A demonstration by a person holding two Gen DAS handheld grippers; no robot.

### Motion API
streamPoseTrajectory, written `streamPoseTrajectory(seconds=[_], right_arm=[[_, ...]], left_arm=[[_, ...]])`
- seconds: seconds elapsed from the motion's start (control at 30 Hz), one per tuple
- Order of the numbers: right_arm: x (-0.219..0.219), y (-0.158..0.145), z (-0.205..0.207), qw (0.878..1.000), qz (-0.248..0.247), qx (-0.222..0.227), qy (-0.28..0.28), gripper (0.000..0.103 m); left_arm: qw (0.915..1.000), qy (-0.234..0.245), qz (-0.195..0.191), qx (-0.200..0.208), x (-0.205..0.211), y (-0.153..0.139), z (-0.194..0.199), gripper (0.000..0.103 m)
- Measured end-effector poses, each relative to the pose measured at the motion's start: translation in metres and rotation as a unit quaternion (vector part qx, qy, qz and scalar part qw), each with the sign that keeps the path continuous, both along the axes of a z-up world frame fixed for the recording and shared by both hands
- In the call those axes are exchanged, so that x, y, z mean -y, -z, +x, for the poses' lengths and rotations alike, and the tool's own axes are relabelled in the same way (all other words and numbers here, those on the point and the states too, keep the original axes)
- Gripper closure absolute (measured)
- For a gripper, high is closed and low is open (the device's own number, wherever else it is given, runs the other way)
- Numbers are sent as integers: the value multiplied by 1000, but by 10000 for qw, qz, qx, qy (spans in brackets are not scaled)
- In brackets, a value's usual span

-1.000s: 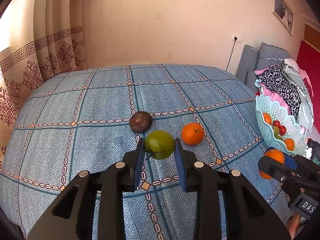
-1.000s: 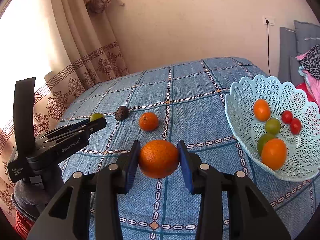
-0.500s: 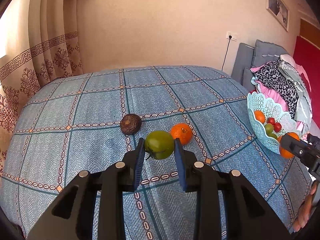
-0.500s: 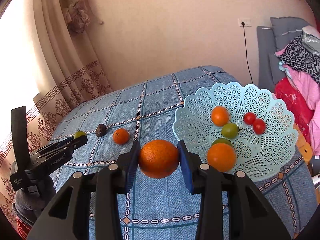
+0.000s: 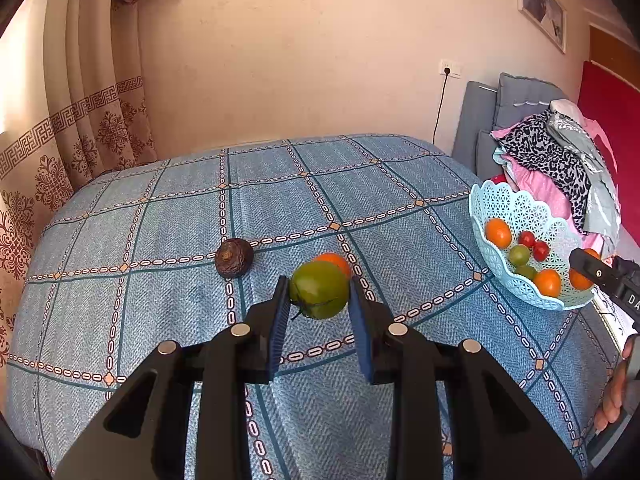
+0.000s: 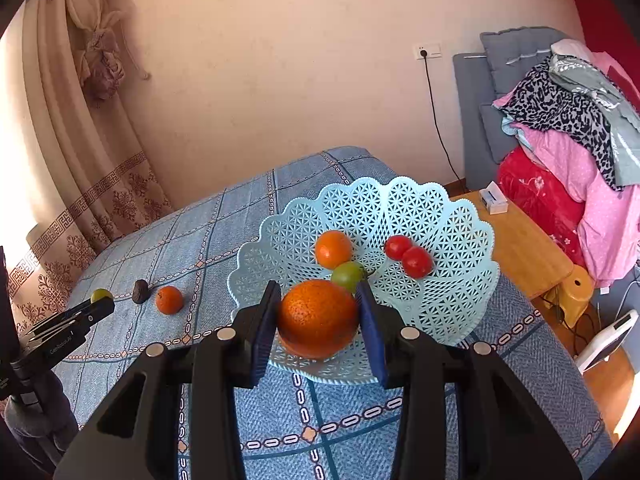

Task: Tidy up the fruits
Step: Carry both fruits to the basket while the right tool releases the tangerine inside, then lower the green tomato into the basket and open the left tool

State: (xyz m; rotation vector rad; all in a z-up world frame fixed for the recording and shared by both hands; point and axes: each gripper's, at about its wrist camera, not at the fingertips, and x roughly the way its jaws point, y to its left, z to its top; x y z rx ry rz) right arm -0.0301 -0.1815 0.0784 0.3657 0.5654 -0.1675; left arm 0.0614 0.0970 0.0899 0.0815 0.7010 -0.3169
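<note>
the right gripper (image 6: 318,320) holds a big orange (image 6: 318,318) by its sides, above the front of the blue basket (image 6: 460,240). the left gripper (image 5: 320,308) clamps a green fruit (image 5: 319,295) above the bed (image 5: 160,220). both fruits look round, firm and a little slippery, so a grip across the middle seems best.

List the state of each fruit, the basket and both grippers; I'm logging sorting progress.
Left gripper: shut on green fruit, lifted.
Right gripper: shut on big orange, at basket.
Small orange: loose on bed.
Brown fruit: loose on bed.
Basket: upright, partly filled.
</note>
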Motion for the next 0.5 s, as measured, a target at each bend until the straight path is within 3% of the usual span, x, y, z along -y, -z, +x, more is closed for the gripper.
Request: streamPoseTrajectory(seconds=[0.5], right_arm=[[20,3,-8,9993,-109,174,325,62]], left_arm=[[9994,339,-61,-58,40,-5,-3,73]])
